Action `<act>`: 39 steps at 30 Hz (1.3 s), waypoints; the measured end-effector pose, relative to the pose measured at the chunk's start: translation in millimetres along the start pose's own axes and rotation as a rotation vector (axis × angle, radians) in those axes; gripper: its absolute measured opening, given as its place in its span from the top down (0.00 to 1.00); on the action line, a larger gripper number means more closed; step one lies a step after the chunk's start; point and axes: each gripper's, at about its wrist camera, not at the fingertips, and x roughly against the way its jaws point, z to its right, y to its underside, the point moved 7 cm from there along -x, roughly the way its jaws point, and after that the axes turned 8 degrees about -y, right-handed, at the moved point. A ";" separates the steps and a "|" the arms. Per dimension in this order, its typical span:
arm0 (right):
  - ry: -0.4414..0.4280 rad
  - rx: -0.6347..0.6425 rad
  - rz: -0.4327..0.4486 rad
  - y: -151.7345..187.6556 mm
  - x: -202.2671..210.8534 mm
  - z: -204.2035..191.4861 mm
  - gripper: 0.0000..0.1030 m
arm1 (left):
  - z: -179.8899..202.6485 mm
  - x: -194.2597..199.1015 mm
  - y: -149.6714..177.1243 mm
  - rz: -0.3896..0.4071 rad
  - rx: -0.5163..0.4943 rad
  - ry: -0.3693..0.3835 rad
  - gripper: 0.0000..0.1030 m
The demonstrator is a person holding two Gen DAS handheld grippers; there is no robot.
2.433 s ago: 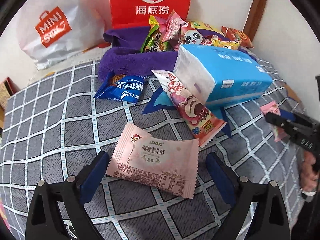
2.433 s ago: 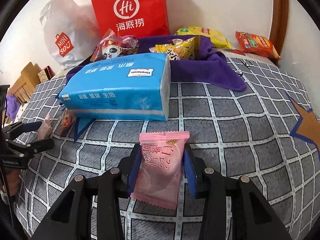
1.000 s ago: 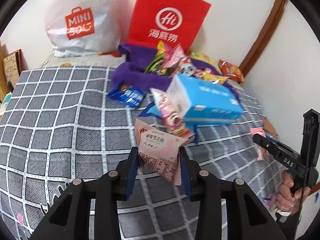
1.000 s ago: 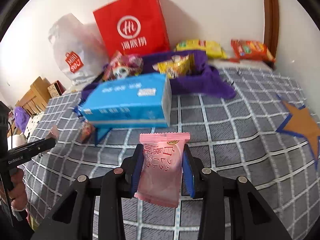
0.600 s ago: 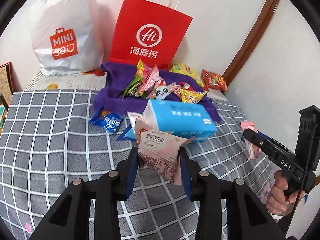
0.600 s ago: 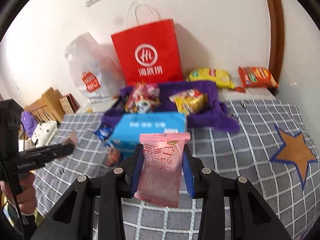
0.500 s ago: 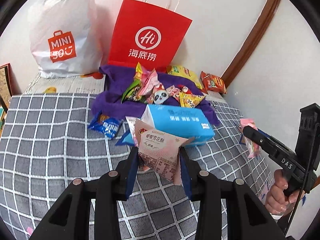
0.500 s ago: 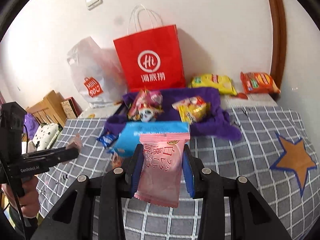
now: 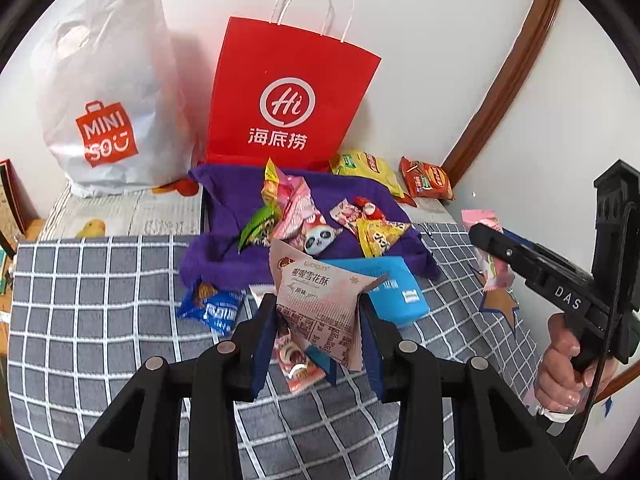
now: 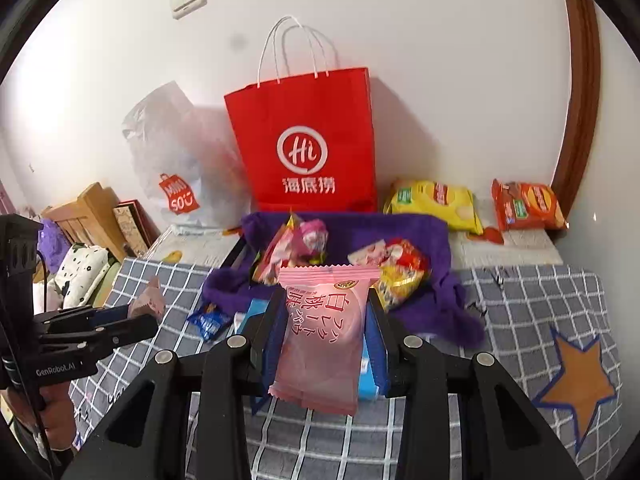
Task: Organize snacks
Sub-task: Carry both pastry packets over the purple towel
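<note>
My left gripper [image 9: 318, 320] is shut on a pale pink snack packet [image 9: 316, 300] and holds it high above the checked bed cover [image 9: 92, 304]. My right gripper [image 10: 324, 336] is shut on a pink peach snack packet [image 10: 324, 332], also lifted. Each gripper shows in the other view: the right one at the right edge [image 9: 486, 236], the left one at the left edge [image 10: 148, 304]. A purple cloth [image 9: 224, 260] with several snacks lies ahead. A blue tissue pack [image 9: 396, 292] sits in front of it.
A red paper bag [image 9: 292, 96] and a white Miniso bag [image 9: 104, 92] stand against the wall. A yellow chip bag [image 10: 436, 200] and an orange packet [image 10: 528, 204] lie at the back right. A blue cookie packet [image 9: 216, 308] lies on the cover.
Both grippers have risen and pulled back from the bed with their packets. The left gripper closed on its packet after the earliest frame.
</note>
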 end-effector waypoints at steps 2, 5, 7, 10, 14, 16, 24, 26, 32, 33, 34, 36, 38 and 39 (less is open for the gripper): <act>0.002 -0.001 0.004 -6.7 -2.1 2.2 0.64 | 2.2 -3.0 -5.4 0.001 -0.004 0.001 0.64; 0.009 -0.003 0.003 -13.6 -7.1 6.8 0.64 | 6.1 -7.1 -11.6 -0.002 -0.014 0.001 0.64; 0.012 -0.006 -0.003 -16.5 -11.5 9.9 0.64 | 9.2 -9.9 -16.8 -0.002 -0.019 0.002 0.64; 0.015 -0.006 -0.009 -18.8 -16.2 13.7 0.64 | 14.2 -13.6 -24.7 -0.003 -0.028 0.009 0.64; 0.019 -0.008 -0.012 -20.9 -19.6 18.8 0.64 | 19.7 -16.9 -32.4 -0.001 -0.032 0.022 0.64; 0.025 -0.013 -0.013 -22.1 -20.5 22.3 0.64 | 22.2 -18.2 -35.1 0.000 -0.035 0.027 0.64; 0.042 -0.013 -0.014 -26.5 -24.0 27.5 0.64 | 20.9 -25.6 -43.1 -0.004 -0.032 0.035 0.64; 0.044 -0.008 -0.018 -27.2 -27.0 27.3 0.64 | 18.6 -28.1 -45.8 -0.008 -0.027 0.038 0.64; 0.047 0.008 -0.025 -34.4 -36.2 23.0 0.64 | 15.7 -31.5 -56.8 0.003 -0.028 0.034 0.64; 0.045 0.010 -0.024 -36.4 -37.7 22.3 0.64 | 15.1 -31.7 -58.3 0.006 -0.027 0.034 0.64; 0.045 0.013 -0.024 -38.1 -38.9 21.6 0.64 | 14.2 -31.8 -59.9 0.009 -0.026 0.032 0.64; 0.045 0.019 -0.022 -42.3 -42.1 20.2 0.64 | 12.7 -31.7 -64.2 0.018 -0.026 0.023 0.64; 0.045 0.026 -0.024 -47.0 -46.3 18.9 0.64 | 12.0 -32.2 -68.3 0.026 -0.026 0.019 0.64; 0.048 0.030 -0.024 -49.3 -48.2 18.8 0.64 | 11.7 -32.4 -69.8 0.026 -0.026 0.021 0.64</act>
